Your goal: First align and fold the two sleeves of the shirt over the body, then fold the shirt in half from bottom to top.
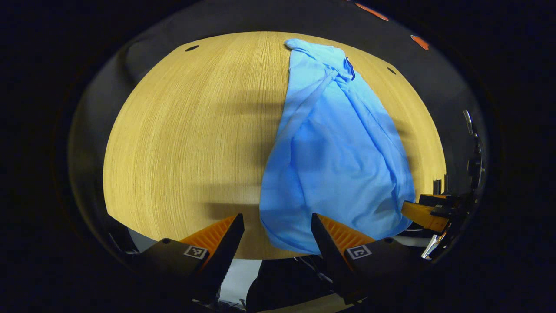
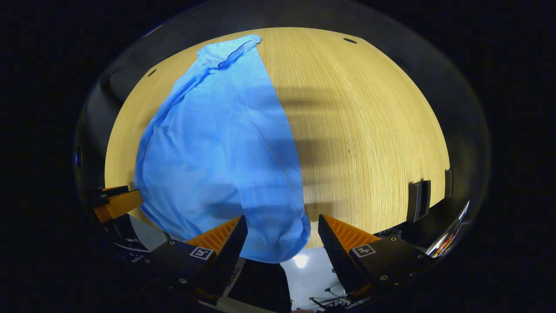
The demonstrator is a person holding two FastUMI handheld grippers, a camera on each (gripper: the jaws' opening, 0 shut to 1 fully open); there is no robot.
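In the left gripper view, the left gripper [image 1: 277, 226] is poised with its two fingers spread wide apart and nothing pressed between them, both tips pointing forward and tilted slightly toward each other. In the right gripper view, the right gripper [image 2: 282, 227] stands the same way, its fingers parted with a broad gap and gripping nothing. Each gripper also appears at the edge of the other's view, the right one low at the right side of the left gripper view and the left one low at the left side of the right gripper view.
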